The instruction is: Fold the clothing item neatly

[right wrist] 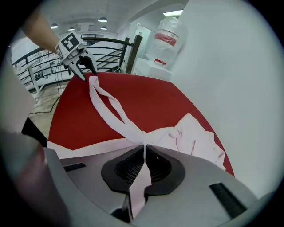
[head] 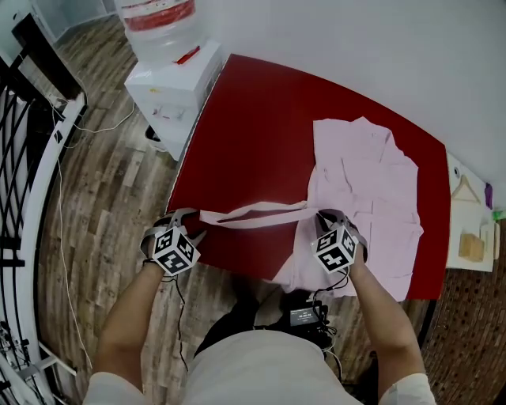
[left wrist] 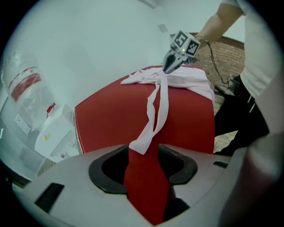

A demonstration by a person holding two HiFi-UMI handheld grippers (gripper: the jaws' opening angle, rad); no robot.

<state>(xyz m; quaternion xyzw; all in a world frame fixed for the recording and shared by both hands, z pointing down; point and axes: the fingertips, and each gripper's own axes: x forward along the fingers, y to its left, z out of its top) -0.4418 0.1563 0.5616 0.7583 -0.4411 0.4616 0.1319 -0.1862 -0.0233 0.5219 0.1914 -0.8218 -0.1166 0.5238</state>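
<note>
A pale pink shirt (head: pixel 371 190) lies spread on the right half of the red table (head: pixel 261 119). One long sleeve (head: pixel 253 215) stretches left across the table's near edge. My right gripper (head: pixel 328 217) is shut on the shirt where that sleeve begins, and the cloth runs between its pads (right wrist: pixel 144 148). My left gripper (head: pixel 188 220) stands open at the sleeve's free end (left wrist: pixel 140 146). The cuff lies just at the jaw tips, with bare red table between the fingers and nothing pinched. Each gripper shows in the other's view: the right gripper (left wrist: pixel 171 66) and the left gripper (right wrist: pixel 86 71).
A white water dispenser (head: pixel 178 79) with its bottle (head: pixel 158 20) stands off the table's far left corner. A black railing (head: pixel 24 158) runs along the left over wooden floor. At the right a white side surface carries a wooden hanger (head: pixel 466 190).
</note>
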